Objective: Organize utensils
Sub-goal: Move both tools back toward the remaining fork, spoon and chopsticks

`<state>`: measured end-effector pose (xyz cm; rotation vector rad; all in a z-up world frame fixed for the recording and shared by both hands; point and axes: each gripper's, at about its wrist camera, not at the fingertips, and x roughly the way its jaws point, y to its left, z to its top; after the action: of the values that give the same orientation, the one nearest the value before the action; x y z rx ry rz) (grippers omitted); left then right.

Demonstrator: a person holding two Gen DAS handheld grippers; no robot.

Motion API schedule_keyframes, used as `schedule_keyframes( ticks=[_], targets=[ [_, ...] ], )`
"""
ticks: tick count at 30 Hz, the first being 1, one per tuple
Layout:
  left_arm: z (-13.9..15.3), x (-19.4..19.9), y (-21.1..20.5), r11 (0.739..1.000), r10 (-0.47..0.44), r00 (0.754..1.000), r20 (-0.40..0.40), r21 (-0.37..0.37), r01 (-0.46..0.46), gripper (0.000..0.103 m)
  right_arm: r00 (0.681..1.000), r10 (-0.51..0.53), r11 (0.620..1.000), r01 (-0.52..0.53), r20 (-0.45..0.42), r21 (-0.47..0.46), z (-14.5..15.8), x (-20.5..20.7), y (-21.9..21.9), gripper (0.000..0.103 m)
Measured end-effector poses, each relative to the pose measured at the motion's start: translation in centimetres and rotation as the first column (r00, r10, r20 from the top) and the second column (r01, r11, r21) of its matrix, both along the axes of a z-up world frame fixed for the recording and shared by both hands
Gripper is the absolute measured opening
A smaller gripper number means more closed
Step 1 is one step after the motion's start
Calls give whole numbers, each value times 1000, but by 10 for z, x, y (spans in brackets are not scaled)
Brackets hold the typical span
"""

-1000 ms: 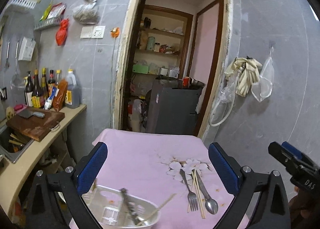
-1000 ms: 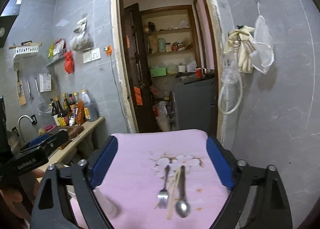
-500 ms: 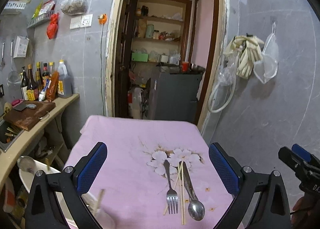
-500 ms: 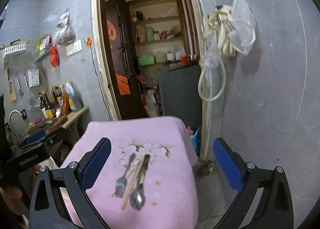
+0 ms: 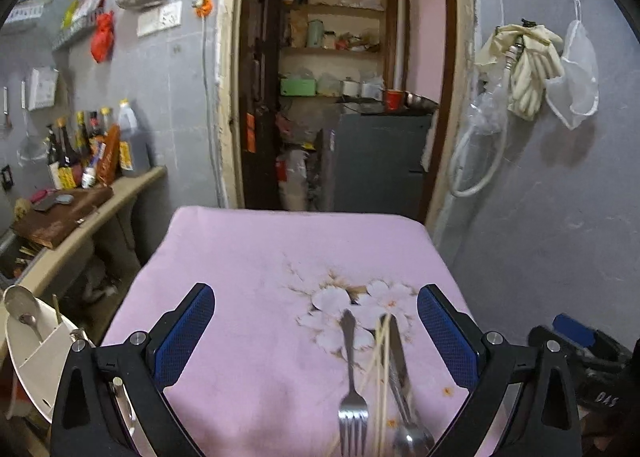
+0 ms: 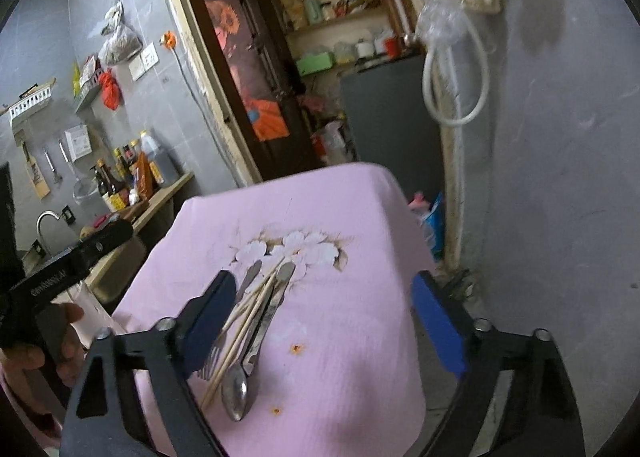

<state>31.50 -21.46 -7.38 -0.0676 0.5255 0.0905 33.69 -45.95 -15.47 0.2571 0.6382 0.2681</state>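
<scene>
A fork (image 5: 352, 377), a pair of wooden chopsticks (image 5: 380, 373) and a spoon (image 5: 404, 409) lie side by side on the pink flowered cloth (image 5: 260, 257). My left gripper (image 5: 316, 337) hovers open above them, nothing between its pads. My right gripper (image 6: 325, 323) hangs over the same cloth with its jaws closing and wide apart. The chopsticks (image 6: 248, 313) and spoon (image 6: 240, 389) lie just inside its left finger (image 6: 212, 321), which hides part of the fork (image 6: 246, 281). Neither pad presses on anything.
A white utensil holder (image 5: 32, 353) with a spoon in it stands at the left, off the cloth's edge. A counter (image 5: 120, 193) with bottles and a cutting board runs along the left wall. A doorway lies beyond the table; a grey wall is close on the right.
Both grippers have come down and closer to the fork, chopsticks and spoon. The white holder has slid from under the left gripper to the left edge. The utensils now sit by the right gripper's left finger.
</scene>
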Motion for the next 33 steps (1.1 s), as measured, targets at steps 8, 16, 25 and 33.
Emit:
schedule_keyframes(
  ticks=[8,16,25,33],
  targets=[
    [8,-4,-7,997,42,998,46,69,-45,102,998,56,998,-55,-17,37,-21,19,10,82],
    [25,6,-23,998,-3,997,74,69,-2,102,998,55,997,-54,-7,49,-18,23,1,82],
    [7,35,-35,997,-80,997,-9,19,80,92,998,38,997,-35,-43,69,-26,36,-12,71],
    [-41,65,-21,992,-102,972,-211,-90,85,64,993,57,995,-48,-105,86,-45,46,-6,53]
  ],
)
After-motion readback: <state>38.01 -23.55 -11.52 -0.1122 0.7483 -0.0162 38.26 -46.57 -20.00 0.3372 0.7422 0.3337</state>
